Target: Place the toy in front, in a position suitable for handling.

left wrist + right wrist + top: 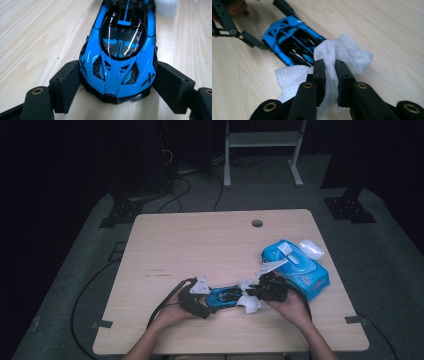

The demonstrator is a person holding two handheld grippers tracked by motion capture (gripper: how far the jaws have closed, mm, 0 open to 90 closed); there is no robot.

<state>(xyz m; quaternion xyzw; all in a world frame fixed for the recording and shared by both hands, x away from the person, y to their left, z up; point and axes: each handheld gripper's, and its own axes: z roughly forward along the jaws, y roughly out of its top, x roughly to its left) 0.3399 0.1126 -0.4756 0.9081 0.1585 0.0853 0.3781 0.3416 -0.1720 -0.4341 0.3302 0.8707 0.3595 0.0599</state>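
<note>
Left gripper (116, 85) clamped on blue toy car (120, 50). Right gripper (330, 68) pinching white wipe (347, 53) against car's rear.

A blue pack of wet wipes (298, 266) lies at the right side of the wooden table (200, 245), its flap lifted. Just beyond it sits a small clear plastic lid (311, 248). A white stand (262, 150) rises behind the table, cables (177, 190) trailing on the floor.
</note>
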